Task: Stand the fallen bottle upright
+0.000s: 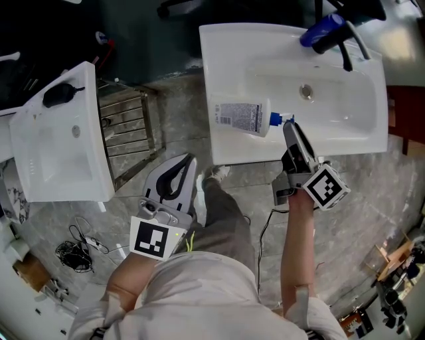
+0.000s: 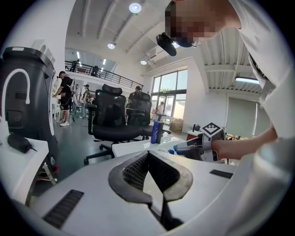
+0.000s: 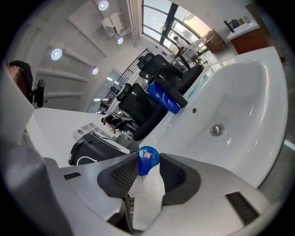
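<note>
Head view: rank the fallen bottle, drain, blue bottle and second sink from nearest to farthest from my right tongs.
1. Fallen bottle, on the sink's front rim, cap end in the right tongs.
2. Drain, in the basin just beyond.
3. Blue bottle, at the back rim.
4. Second sink, far off to the left.

A large open work hall, part lab and part office, is shown. Round lights are set in a high ceiling. A railed gallery is seen at 10 o'clock and tall windows at 1 o'clock, with office chairs below. Over a stone floor, one basin is set at 1 o'clock and another at 9, and cables are strewn at 8.
</note>
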The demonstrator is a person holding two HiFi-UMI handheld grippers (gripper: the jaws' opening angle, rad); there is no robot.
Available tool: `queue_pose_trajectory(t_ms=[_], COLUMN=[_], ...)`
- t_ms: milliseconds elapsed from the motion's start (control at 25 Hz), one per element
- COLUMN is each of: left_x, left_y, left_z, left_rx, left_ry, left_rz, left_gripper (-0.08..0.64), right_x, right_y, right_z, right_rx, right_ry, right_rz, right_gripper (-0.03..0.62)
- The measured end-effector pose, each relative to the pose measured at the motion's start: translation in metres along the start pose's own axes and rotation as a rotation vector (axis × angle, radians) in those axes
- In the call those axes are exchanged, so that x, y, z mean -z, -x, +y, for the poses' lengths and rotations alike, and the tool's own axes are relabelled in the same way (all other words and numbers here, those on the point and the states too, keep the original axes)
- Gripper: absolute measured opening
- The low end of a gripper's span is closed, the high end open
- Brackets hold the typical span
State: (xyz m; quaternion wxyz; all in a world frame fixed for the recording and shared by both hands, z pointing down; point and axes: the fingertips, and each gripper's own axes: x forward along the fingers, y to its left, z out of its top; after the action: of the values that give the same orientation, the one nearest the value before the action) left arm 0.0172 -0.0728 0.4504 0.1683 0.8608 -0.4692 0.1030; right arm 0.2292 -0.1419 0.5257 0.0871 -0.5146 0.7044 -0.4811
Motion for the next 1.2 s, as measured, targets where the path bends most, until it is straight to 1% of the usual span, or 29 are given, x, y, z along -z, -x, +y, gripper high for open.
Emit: queue_pose_trajectory(t_ms=[240, 480, 640, 920, 1200], left_x=[-0.004, -0.012, -0.018, -0.025, -0.027], left_y=[0.011, 0.018, 0.027, 0.043, 0.052], left_z=[0.005, 0.01, 0.012, 0.022, 0.028], left_rx=[0.006, 0.013, 0.021, 0.029, 0.044], left_ry=[0.001, 0.004, 0.007, 0.006, 0.022], left_rz=[-0.013, -0.042, -0.054, -0.069, -0.092], left_gripper=[0.015, 0.017, 0.017, 0.015, 0.017], right_x=[-0.006, -0.005, -0.003, -0.005, -0.001], right_y=[0.007, 0.014, 0.016, 0.024, 0.024], right_z=[0.018, 0.029, 0.037, 0.058, 0.078], right_rx=[0.044, 0.093, 0.121, 0.182, 0.221], right_ry=[0.097, 0.143, 0.196, 0.33, 0.477], right_rz=[-0.025, -0.059, -0.073, -0.112, -0.128], right_gripper=[0.152, 0.152, 0.152, 0.152, 0.15])
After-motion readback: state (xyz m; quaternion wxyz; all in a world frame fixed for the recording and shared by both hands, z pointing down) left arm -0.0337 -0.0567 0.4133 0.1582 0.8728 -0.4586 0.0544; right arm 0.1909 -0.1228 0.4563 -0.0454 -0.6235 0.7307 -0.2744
